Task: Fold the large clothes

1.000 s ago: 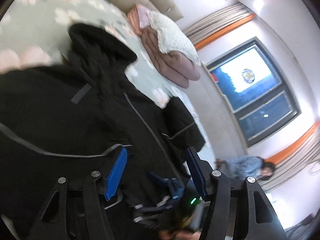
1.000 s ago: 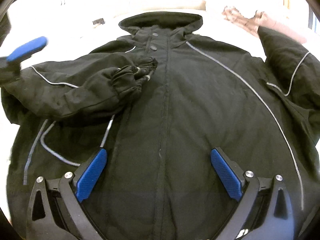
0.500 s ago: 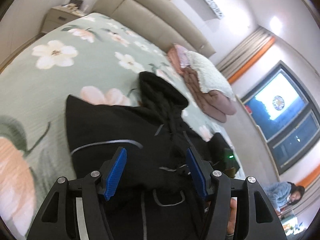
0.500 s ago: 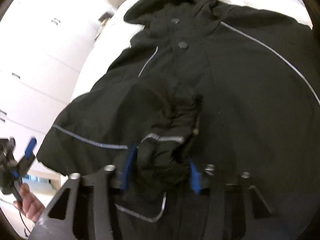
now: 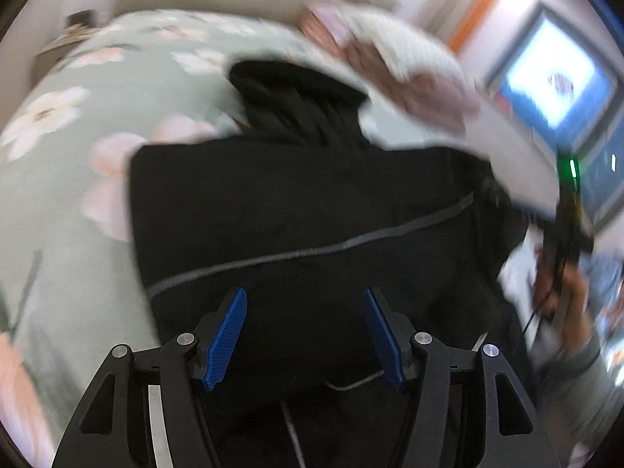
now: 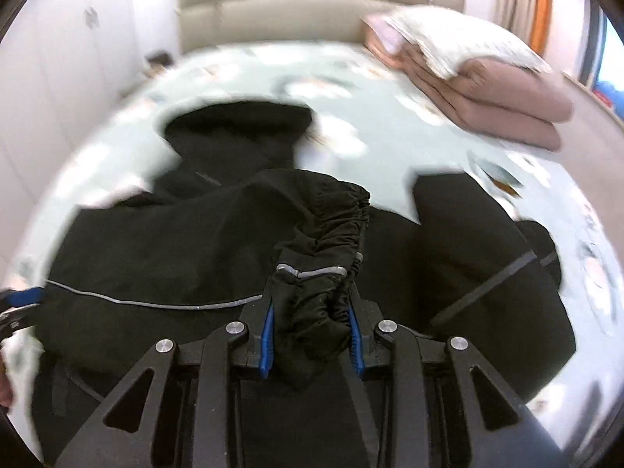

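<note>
A black hooded jacket [image 5: 312,202] with grey piping lies spread on a green floral bedspread [image 5: 58,156], hood [image 6: 234,128] toward the headboard. My right gripper [image 6: 310,327] is closing its jaws on the gathered sleeve cuff [image 6: 327,241]; the blue pads press the bunched fabric and hold it raised above the jacket body. The left gripper [image 5: 304,335] hovers open over the jacket's side panel, nothing between its pads. The left wrist view is blurred. At its right edge a hand [image 5: 561,292] holds the right gripper's handle. The left gripper's blue tip [image 6: 23,298] shows at the right view's left edge.
Folded brown blankets [image 6: 487,89] topped by a white pillow [image 6: 460,35] sit at the bed's far right. A beige padded headboard [image 6: 312,7] runs along the back. A nightstand [image 5: 74,27] stands at the far left, a bright window [image 5: 553,78] on the right.
The right gripper went from wide open over the jacket front to shut on the sleeve cuff and lifted it. The left gripper swung across the jacket, staying open.
</note>
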`<state>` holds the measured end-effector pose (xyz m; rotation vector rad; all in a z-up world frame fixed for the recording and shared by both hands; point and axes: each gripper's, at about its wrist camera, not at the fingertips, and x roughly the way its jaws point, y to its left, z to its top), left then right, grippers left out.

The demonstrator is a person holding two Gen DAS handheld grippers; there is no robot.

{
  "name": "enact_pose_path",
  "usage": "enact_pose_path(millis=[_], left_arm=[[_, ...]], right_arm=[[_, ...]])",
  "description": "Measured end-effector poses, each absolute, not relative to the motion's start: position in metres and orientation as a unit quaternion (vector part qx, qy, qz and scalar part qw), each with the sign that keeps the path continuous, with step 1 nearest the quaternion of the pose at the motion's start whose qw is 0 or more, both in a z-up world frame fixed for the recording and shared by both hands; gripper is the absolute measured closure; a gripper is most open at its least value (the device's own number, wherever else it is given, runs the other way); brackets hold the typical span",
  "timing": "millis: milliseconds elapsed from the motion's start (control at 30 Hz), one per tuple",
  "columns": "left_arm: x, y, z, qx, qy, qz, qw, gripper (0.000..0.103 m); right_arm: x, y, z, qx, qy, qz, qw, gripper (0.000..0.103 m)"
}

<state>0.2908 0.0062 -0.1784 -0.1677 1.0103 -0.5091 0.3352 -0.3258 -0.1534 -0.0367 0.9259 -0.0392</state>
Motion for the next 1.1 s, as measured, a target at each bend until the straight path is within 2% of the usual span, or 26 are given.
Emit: enact_pose_path(millis=[67, 133, 233, 333, 433, 467, 500, 633, 700, 767, 800, 1000, 1100], left_arm=[[0.291, -0.022, -0.202, -0.013, 0.503, -0.224, 0.835, 0.039], [0.285, -0.033, -0.211, 0.031, 0.491, -0.214, 0.844, 0.039], [0.284, -0.027, -0.210, 0.025, 0.489, -0.216, 0.845, 0.039], [0.287, -0.019, -0.200, 0.001, 0.488, -0.211, 0.847, 0.039], [0.285, -0.014, -0.179, -0.051, 0.456, -0.220, 0.861, 0.039], [0.285, -0.014, -0.173, -0.065, 0.445, -0.219, 0.866, 0.039], [0.288, -0.015, -0.170, -0.076, 0.439, -0.214, 0.869, 0.039], [0.298, -0.024, -0.191, -0.095, 0.457, -0.188, 0.864, 0.039], [0.297, -0.024, -0.210, -0.104, 0.462, -0.173, 0.864, 0.039], [0.285, -0.025, -0.219, -0.089, 0.426, -0.172, 0.884, 0.040], [0.281, -0.027, -0.220, -0.079, 0.417, -0.172, 0.889, 0.040], [0.280, -0.040, -0.225, -0.044, 0.401, -0.154, 0.902, 0.037], [0.276, -0.042, -0.226, -0.036, 0.398, -0.152, 0.904, 0.036]], right_arm=[[0.346, -0.346, -0.192, 0.007, 0.490, -0.020, 0.872, 0.070], [0.348, -0.364, -0.221, 0.042, 0.499, -0.009, 0.865, 0.067], [0.343, -0.374, -0.224, 0.075, 0.486, 0.004, 0.871, 0.066], [0.335, -0.361, -0.208, 0.043, 0.485, -0.004, 0.873, 0.062], [0.320, -0.353, -0.165, 0.036, 0.434, 0.017, 0.900, 0.049], [0.314, -0.346, -0.152, 0.037, 0.411, 0.030, 0.910, 0.039], [0.309, -0.341, -0.146, 0.036, 0.400, 0.040, 0.915, 0.038], [0.318, -0.299, -0.159, -0.016, 0.418, 0.059, 0.906, 0.038], [0.327, -0.290, -0.190, -0.038, 0.457, 0.051, 0.887, 0.038], [0.333, -0.291, -0.227, -0.037, 0.493, 0.041, 0.868, 0.040], [0.327, -0.292, -0.226, -0.036, 0.468, 0.043, 0.882, 0.039], [0.318, -0.290, -0.219, -0.035, 0.468, 0.040, 0.882, 0.039], [0.300, -0.299, -0.188, -0.011, 0.455, 0.069, 0.888, 0.042]])
